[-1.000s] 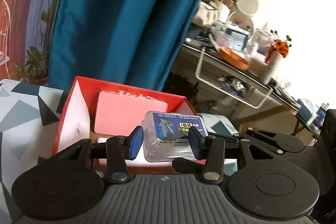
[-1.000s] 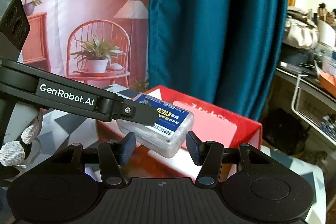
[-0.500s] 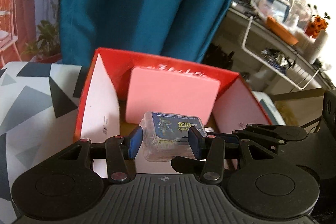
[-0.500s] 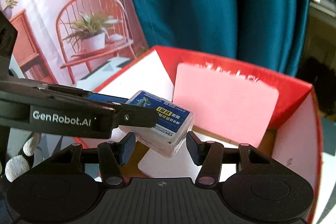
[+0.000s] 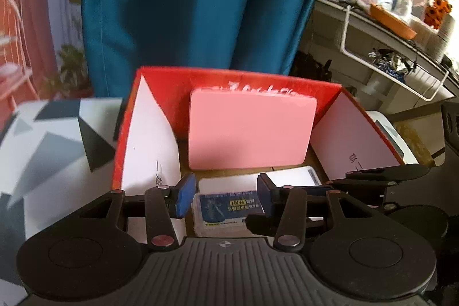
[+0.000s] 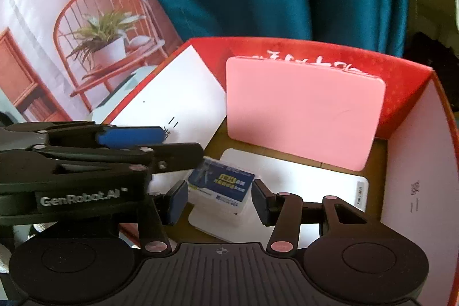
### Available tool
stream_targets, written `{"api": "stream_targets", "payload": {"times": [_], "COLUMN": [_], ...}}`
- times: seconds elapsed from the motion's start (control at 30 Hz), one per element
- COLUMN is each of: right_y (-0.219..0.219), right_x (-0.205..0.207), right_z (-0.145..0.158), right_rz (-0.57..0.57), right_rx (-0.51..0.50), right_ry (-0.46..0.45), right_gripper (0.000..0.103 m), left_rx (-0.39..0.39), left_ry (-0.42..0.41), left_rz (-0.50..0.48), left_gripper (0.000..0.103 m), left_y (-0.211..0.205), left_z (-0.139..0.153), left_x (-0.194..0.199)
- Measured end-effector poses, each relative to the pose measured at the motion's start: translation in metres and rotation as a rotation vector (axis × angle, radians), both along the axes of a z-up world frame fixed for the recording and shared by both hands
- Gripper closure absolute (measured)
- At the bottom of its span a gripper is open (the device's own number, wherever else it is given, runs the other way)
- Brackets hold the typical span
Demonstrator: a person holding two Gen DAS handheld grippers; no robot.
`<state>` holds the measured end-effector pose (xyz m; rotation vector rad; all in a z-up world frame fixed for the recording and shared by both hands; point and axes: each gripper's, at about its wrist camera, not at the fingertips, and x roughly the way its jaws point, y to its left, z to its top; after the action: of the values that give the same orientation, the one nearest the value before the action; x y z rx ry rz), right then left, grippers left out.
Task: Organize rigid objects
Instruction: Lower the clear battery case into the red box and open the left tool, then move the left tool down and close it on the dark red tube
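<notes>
— What does the thing being sorted look like?

— It is a small clear plastic case (image 5: 229, 208), flat and oblong, with a dark blue label across its top. The label carries a pale figure and a yellow patch with dark characters.

— Can you read them?

— No, they are too small. The only writing I can read is the white lettering (image 6: 83, 198) "GenRobot.AI" on the side of the left gripper, seen from the right wrist. The white inner flaps (image 5: 149, 139) of the red box (image 5: 258, 82) bear handwritten marks, and its back wall has white script; I cannot make out either.

— Where is the case?

— Inside the red box, low down at the near end, over a white card (image 6: 301, 177) lying on the floor. Whether it rests on the card I cannot tell. A pink slab (image 5: 249, 131) leans upright against the back wall behind it.

— And the tongs?

— The left gripper (image 5: 225, 198) is clenched on the case, one blue pad (image 5: 185, 198) on each short side. The right gripper (image 6: 219, 204) has just been closing its jaws. The case lies between them, but a gap shows on both sides, so it is released, gripping nothing.
</notes>
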<state>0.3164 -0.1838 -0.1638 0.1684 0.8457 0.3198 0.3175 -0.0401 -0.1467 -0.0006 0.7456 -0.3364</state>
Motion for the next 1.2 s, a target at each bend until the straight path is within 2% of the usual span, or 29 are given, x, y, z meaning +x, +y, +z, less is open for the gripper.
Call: {"api": "stream_targets", "payload": {"times": [0.1,0.23,0.43,0.57,0.73,1.0,1.2], "right_y": [-0.006,-0.019,-0.024,-0.024,-0.022,-0.010,0.001], "right_x": [-0.012,-0.049,-0.112,-0.144,-0.170,-0.177,-0.178], "right_z": [0.004,0.011,0.012,0.008,-0.009,-0.062,-0.082], "right_rz": [-0.028,-0.065,-0.129,-0.170,-0.200,-0.197,-0.171], "right_rx": [0.028,0.050,0.059,0.053,0.042,0.032,0.001], "right_ry": [-0.051,-0.196,-0.368,-0.432,-0.445,-0.281,-0.247], "right_gripper": [0.057,0.057,0.057,0.057,0.058,0.072,0.077], "left_rx": [0.006,0.009,-0.058,-0.032,-0.064,-0.118,-0.130], "left_ry": [-0.060,-0.166,-0.236,-0.273,-0.210,-0.023,0.074], "left_rz": [-0.001,-0.035,-0.071,-0.069,-0.062,-0.020,0.021], "left_gripper": [0.054,0.054,0.054,0.054,0.054,0.054,0.054], "left_y": [0.002,0.006,0.015,0.014,0.017,0.020,0.029], "left_z": [0.010,0.025,0.032,0.025,0.007,-0.041,-0.070], "left_x": [-0.016,-0.050,-0.098,-0.122,-0.133,-0.112,-0.095]}}
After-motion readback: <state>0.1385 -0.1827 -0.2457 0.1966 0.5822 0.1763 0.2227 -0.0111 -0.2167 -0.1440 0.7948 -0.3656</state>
